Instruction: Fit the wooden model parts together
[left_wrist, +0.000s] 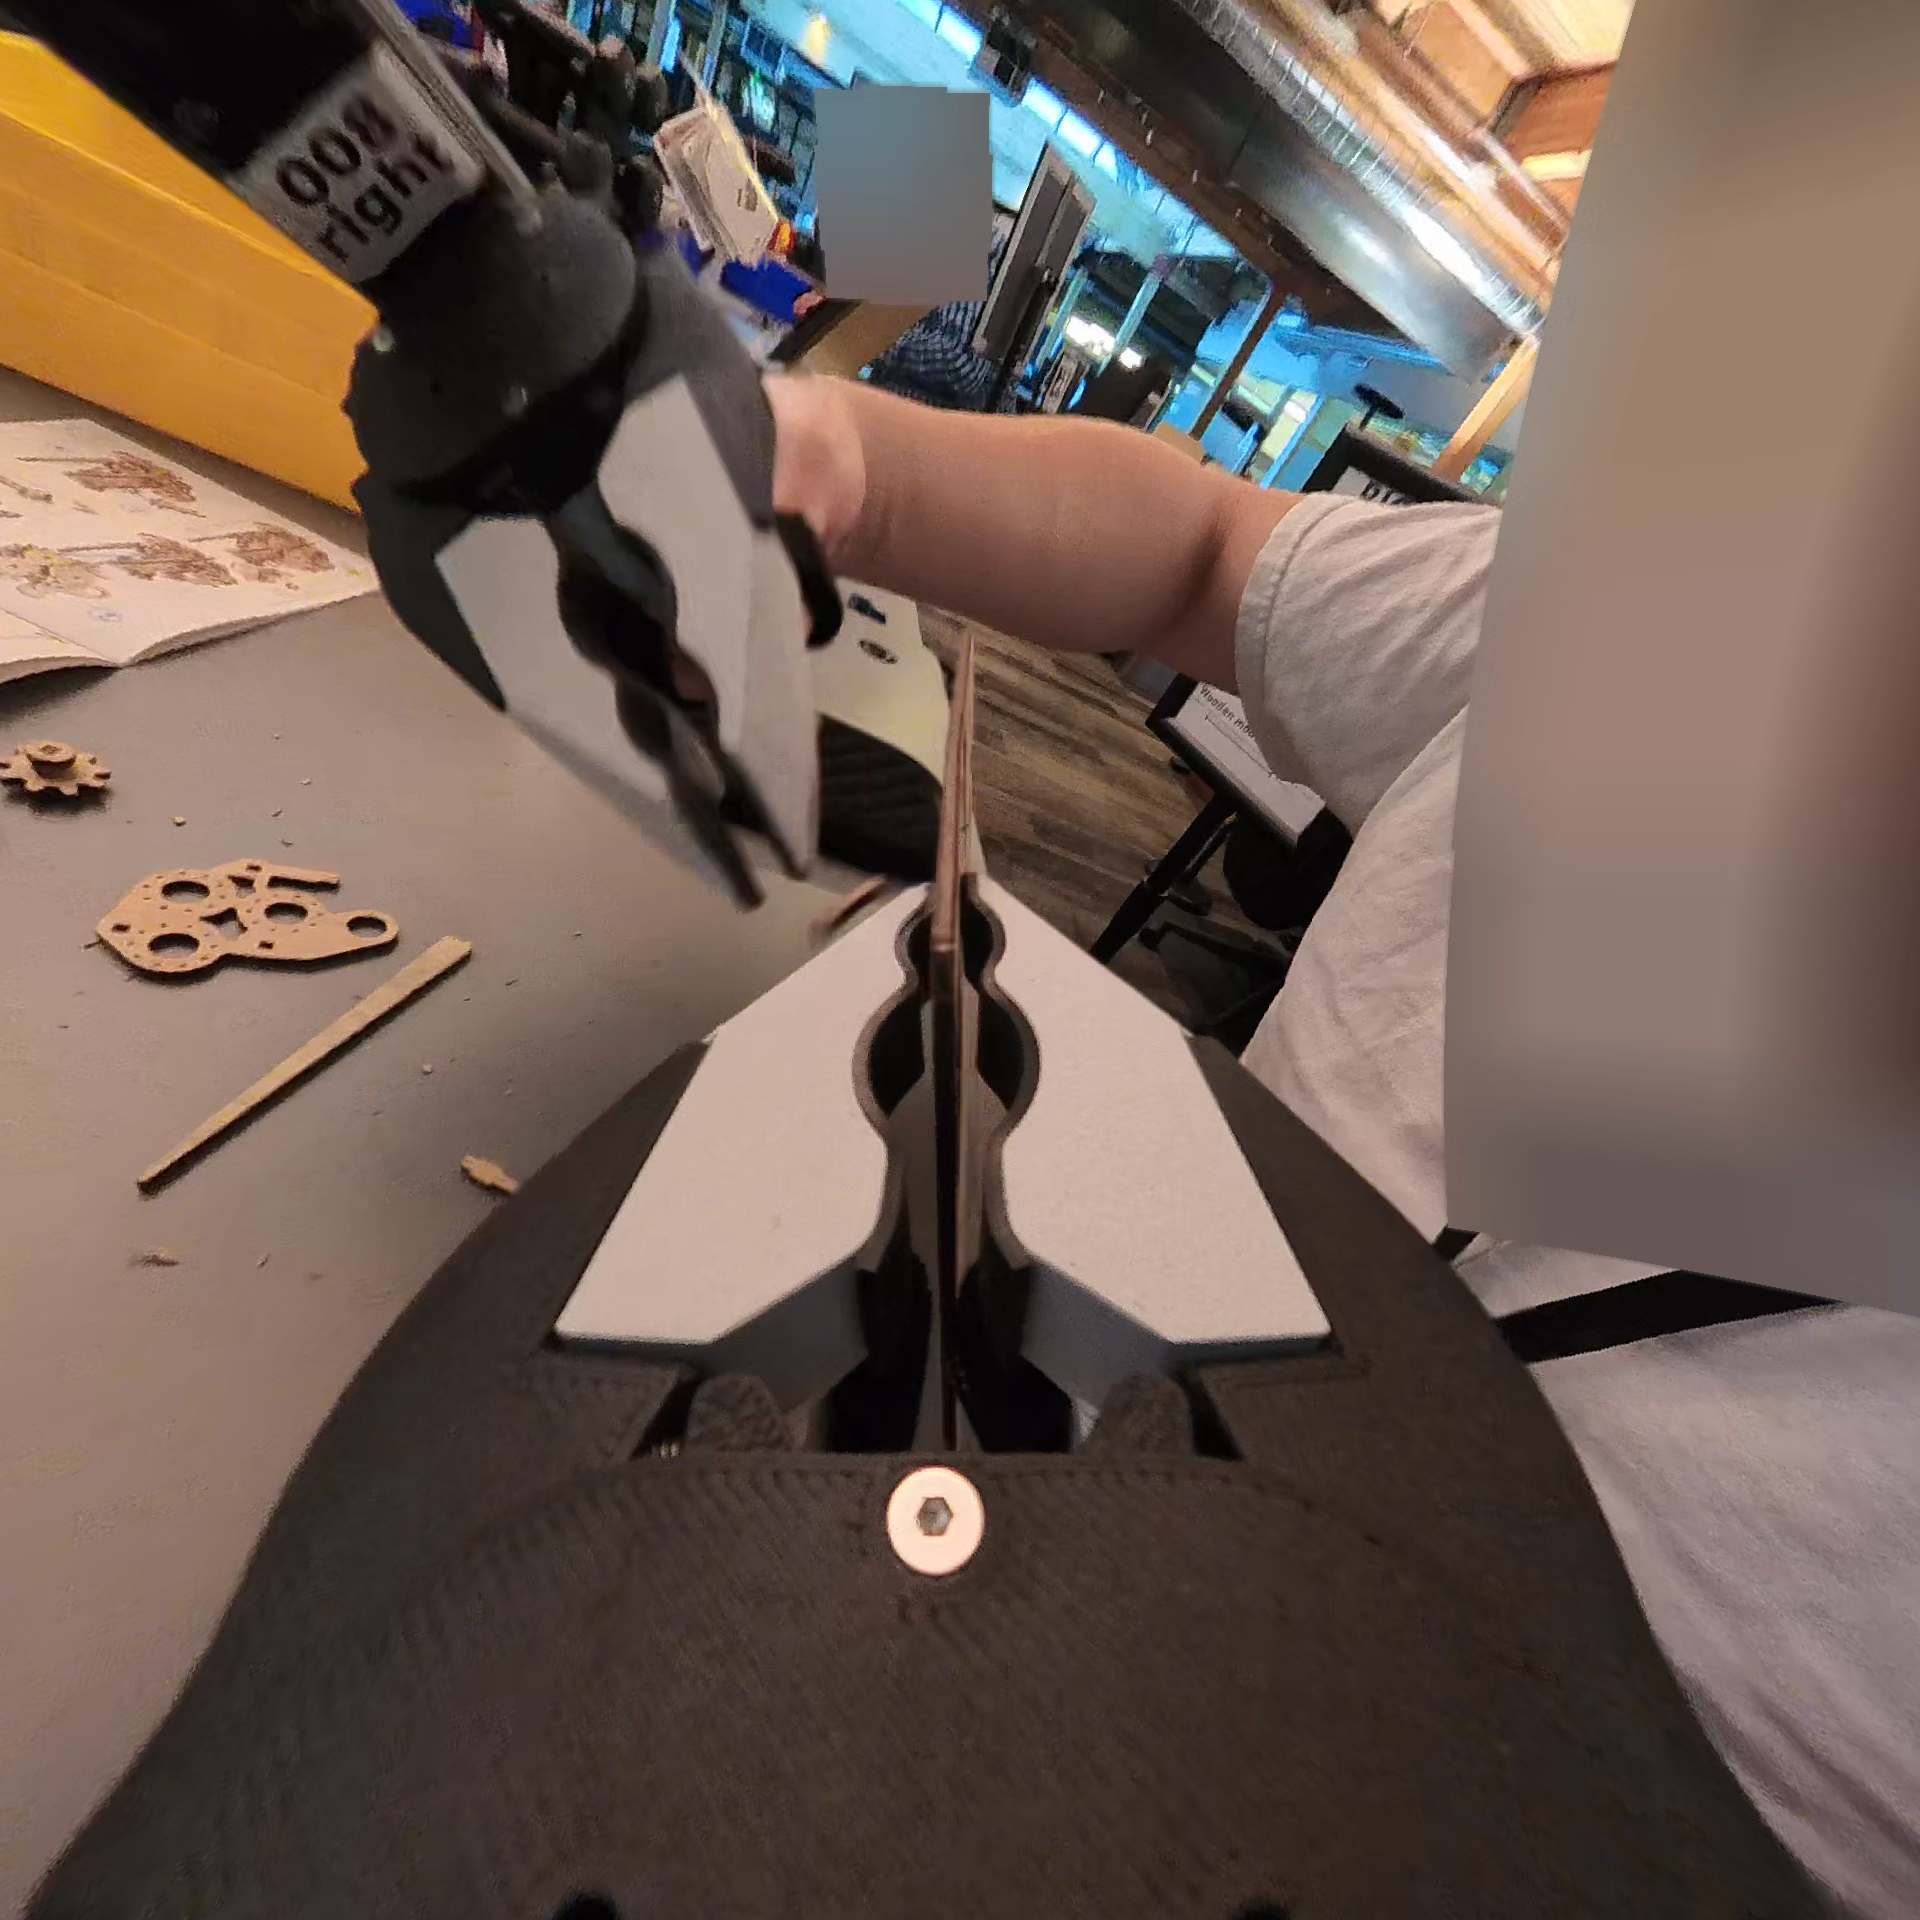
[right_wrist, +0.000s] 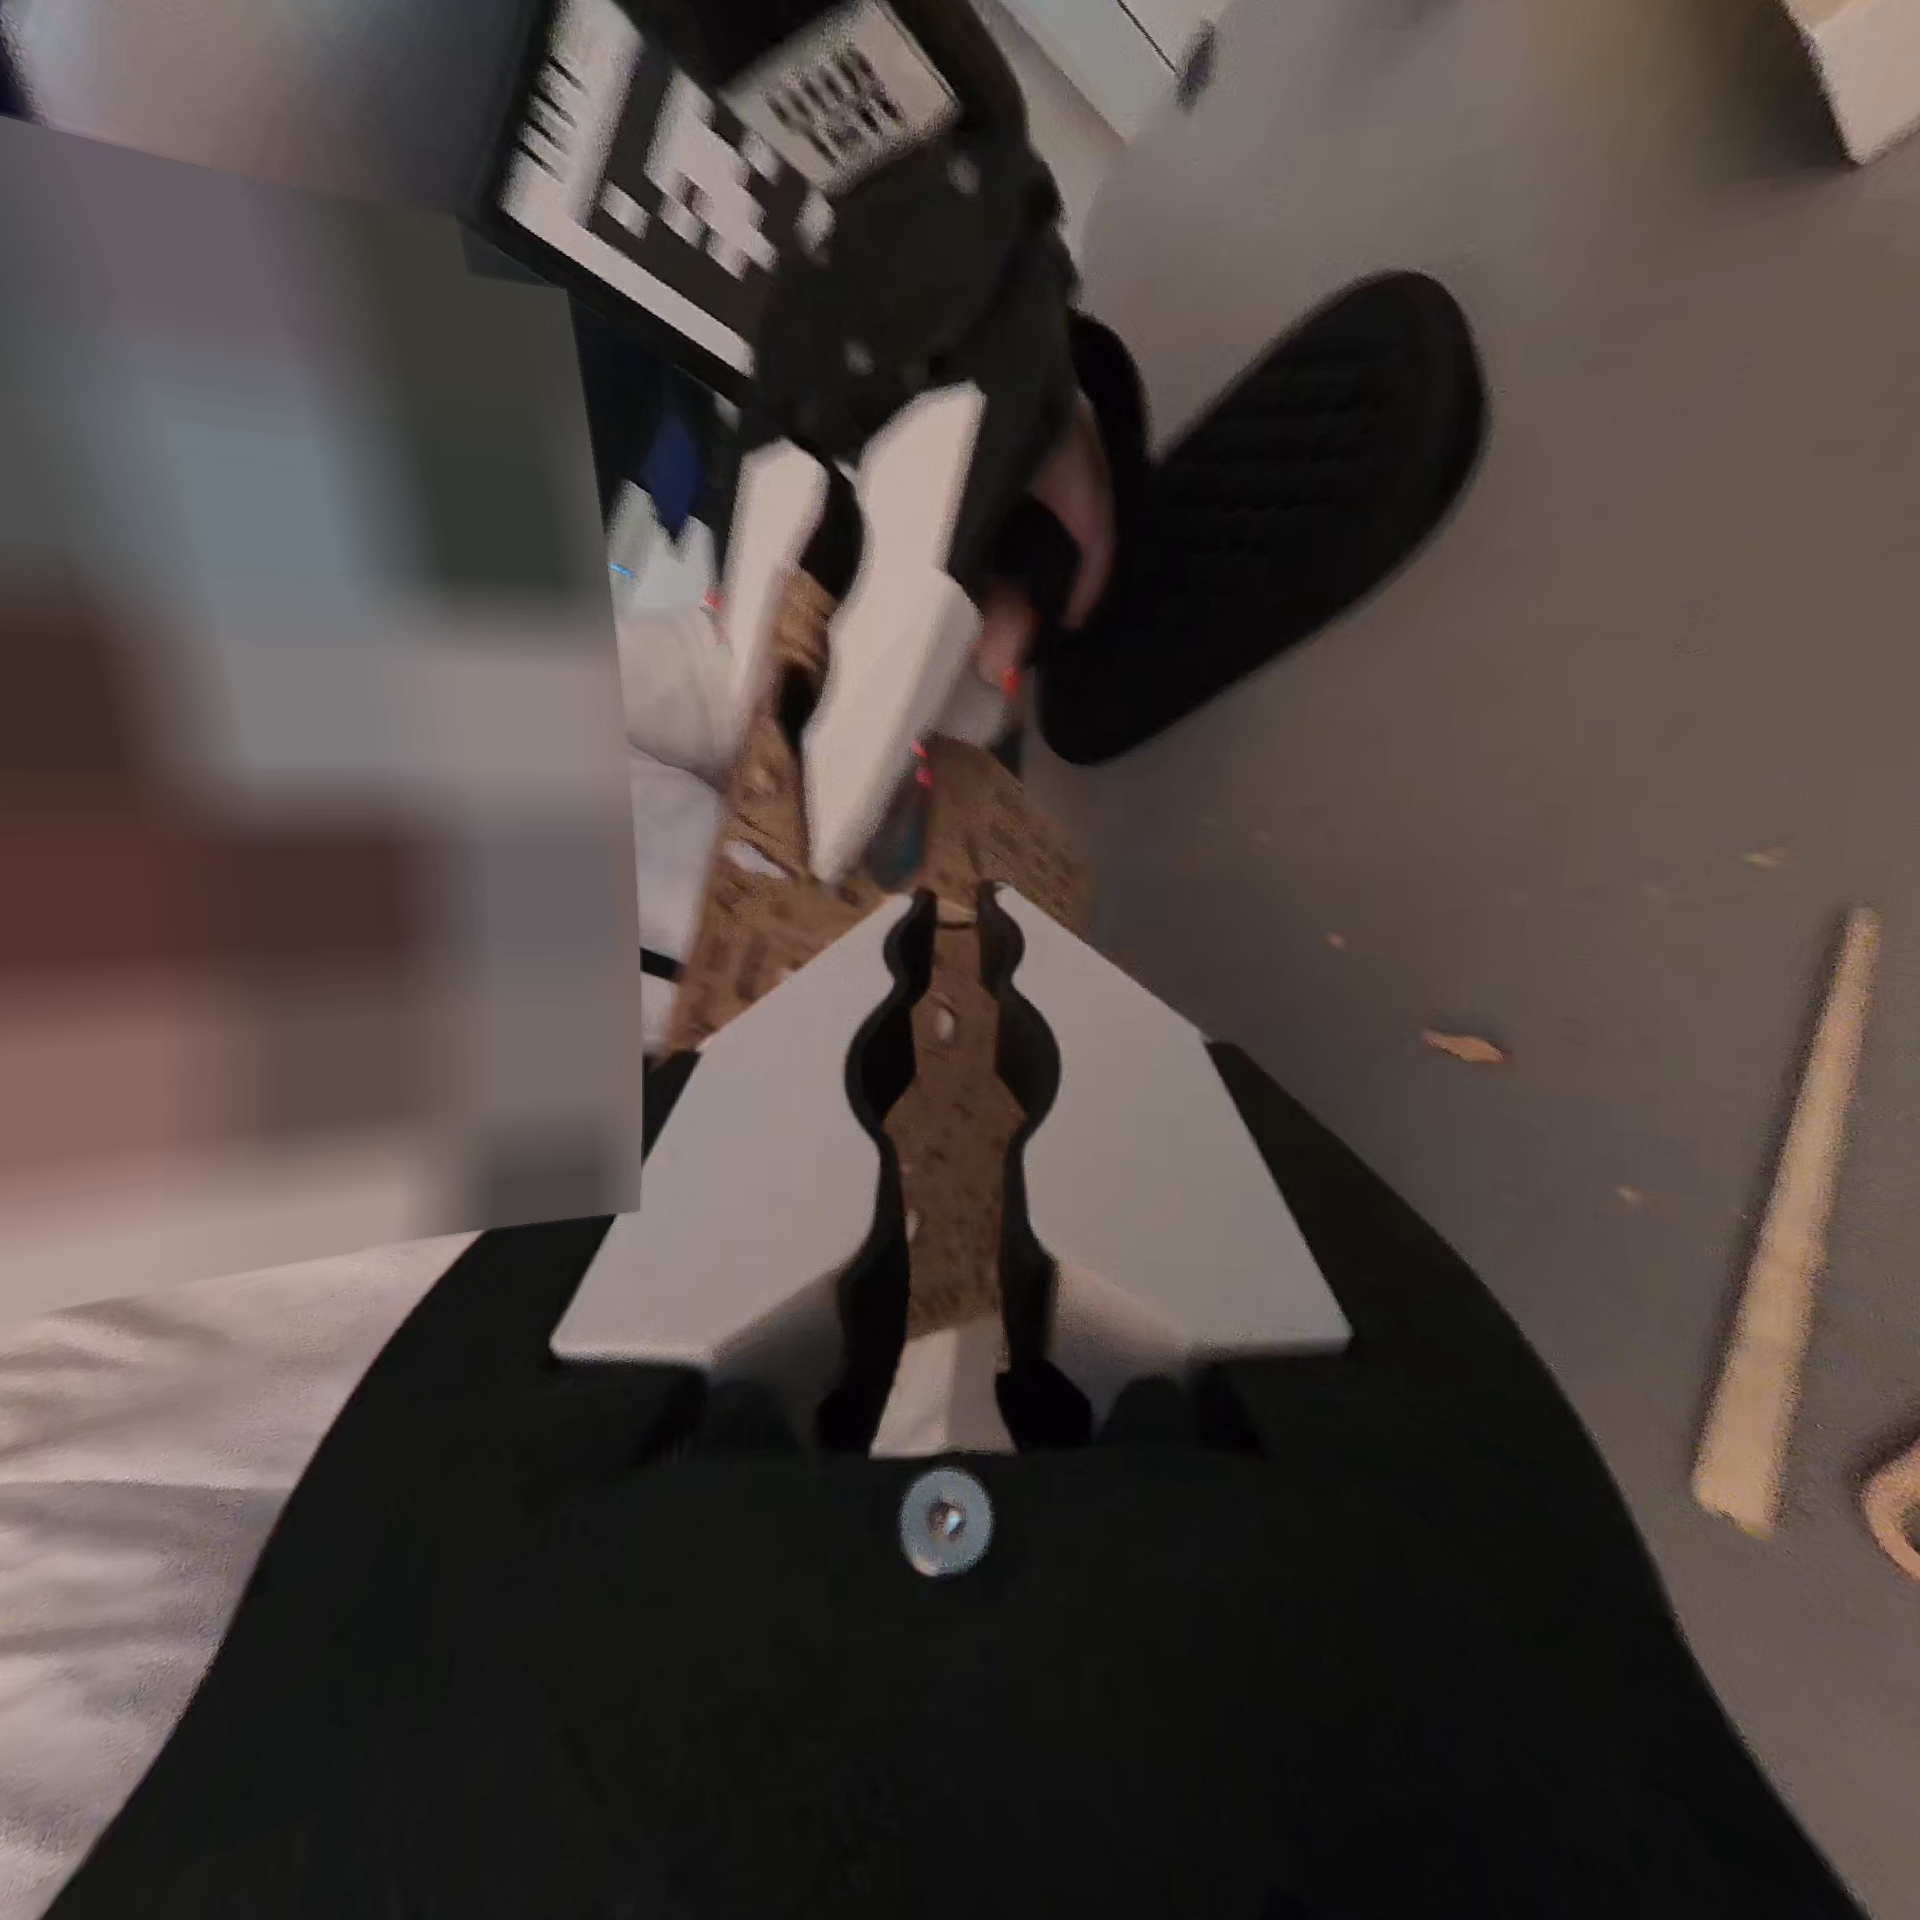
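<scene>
My left gripper (left_wrist: 951, 925) is shut on a thin wooden sheet (left_wrist: 956, 769), held upright and seen edge-on, off the table's near edge. In the right wrist view the sheet (right_wrist: 997, 831) shows its perforated face, with the left gripper's white fingers (right_wrist: 894, 644) on it. My right gripper (left_wrist: 774, 878) points down at the sheet from the upper left, tips just short of it. In its own blurred view the right gripper (right_wrist: 954, 904) has its jaws close together with a narrow gap; whether they hold anything is unclear.
On the grey table (left_wrist: 312, 1351) lie a flat wooden plate with holes (left_wrist: 244, 920), a small wooden gear (left_wrist: 54, 771), a long wooden strip (left_wrist: 307, 1060) and scraps. An instruction sheet (left_wrist: 135, 540) and a yellow box (left_wrist: 156, 270) lie behind. A black chair (right_wrist: 1268, 520) stands beside the table. Less than 4 cm separates the two grippers' tips. The small wooden gear (left_wrist: 54, 771) is about 25 cm from both grippers' fingertips.
</scene>
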